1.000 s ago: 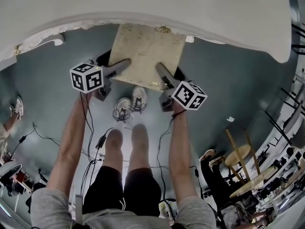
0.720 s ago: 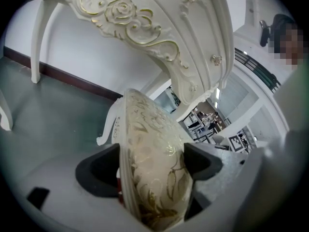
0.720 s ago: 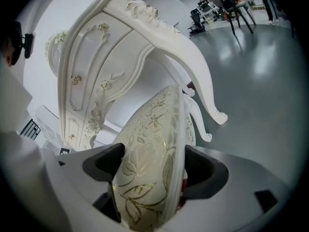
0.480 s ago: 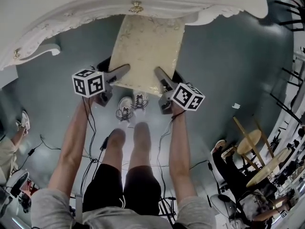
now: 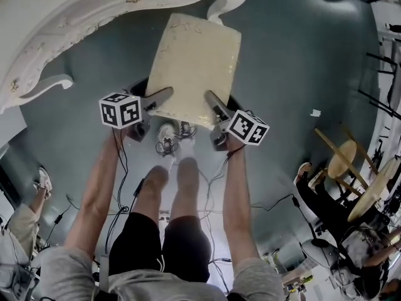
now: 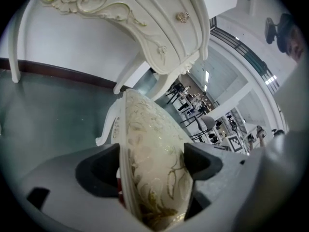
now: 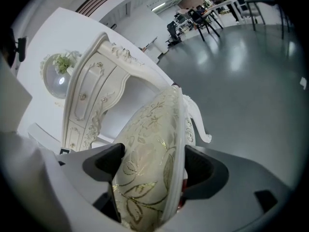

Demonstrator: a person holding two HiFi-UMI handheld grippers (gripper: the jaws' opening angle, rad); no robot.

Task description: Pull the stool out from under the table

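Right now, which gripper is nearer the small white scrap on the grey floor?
Right. The right gripper grips the cream, gold-patterned stool on the side toward the small white scrap; the left gripper grips the opposite side.

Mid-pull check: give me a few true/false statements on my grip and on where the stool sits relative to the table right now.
1. The left gripper and the right gripper are each shut on the stool at its near seat edge. True.
2. Most of the seat is hidden under the table. False: nearly the whole seat shows clear of the table's edge.
3. The cushion is plain black. False: it is cream with a gold leaf pattern.
4. The person's shoes are close by the stool's near edge. True.
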